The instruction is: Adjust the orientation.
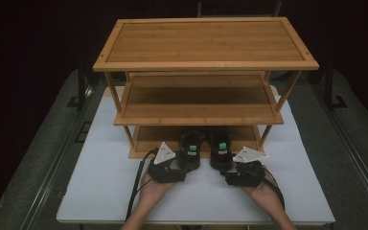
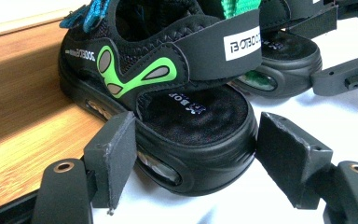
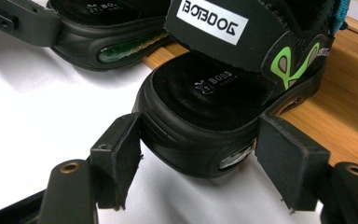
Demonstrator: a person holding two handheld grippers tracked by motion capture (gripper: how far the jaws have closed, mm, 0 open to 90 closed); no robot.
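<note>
I have the left tongs [image 1: 176, 165] at the heel of the left sandal [image 1: 190, 146], jaws apart and straddling it, one pad touching the sole's side, the other just clear. At three o'clock from them, the right tongs [image 1: 234, 168] stand the same way around the right sandal [image 1: 220, 146]: apart, not clamped. Both sandals sit toes-in on the bottom shelf of the bamboo rack [image 1: 206, 64], heels overhanging the white tabletop [image 1: 100, 191]. I judge the pair either just placed or about to be pulled out; the shelves at twelve o'clock are bare. The heel strap label [image 2: 242, 43] reads BOBDOG, printed again on the insole [image 3: 212, 85].
</note>
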